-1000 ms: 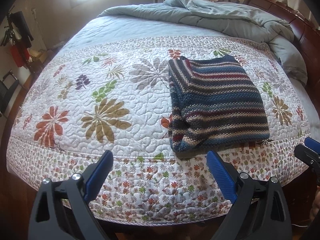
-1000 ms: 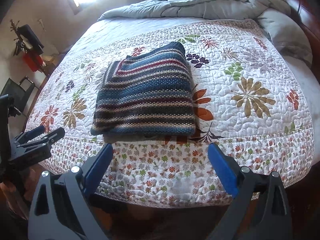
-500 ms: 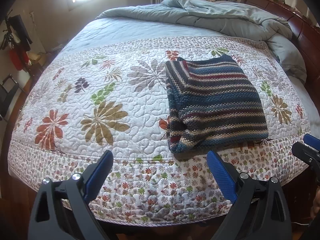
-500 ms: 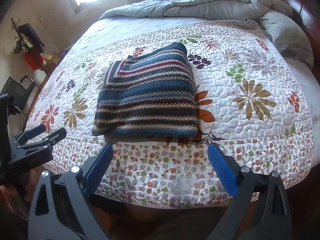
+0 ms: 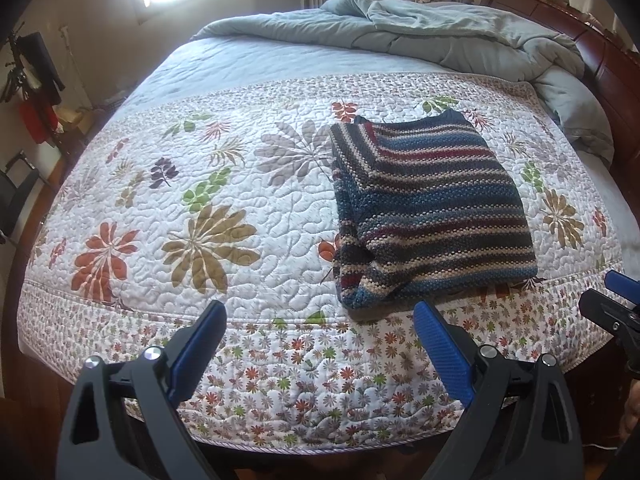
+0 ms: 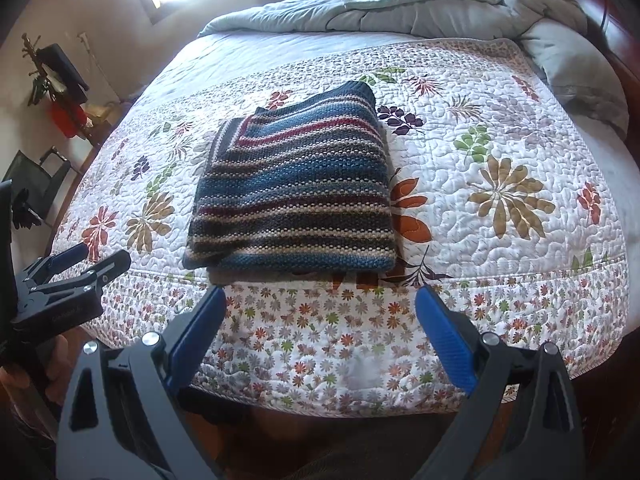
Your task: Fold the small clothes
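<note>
The striped sweater (image 5: pixel 432 216) lies folded into a compact rectangle near the bed's (image 5: pixel 280 400) front edge, right of centre, likely finished, since the left claw (image 5: pixel 320 344) and right claw (image 6: pixel 320 328) both hang wide open, empty, just off that edge.

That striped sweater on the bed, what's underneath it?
The folded striped sweater lies on the floral quilt, which shows all around it. An orange leaf print pokes out at its right edge. Whatever sits directly beneath, or between its folded layers, is covered.

Sweater (image 5: pixel 430 208) blue-maroon-cream striped; quilt (image 5: pixel 224 184) white, floral.
</note>
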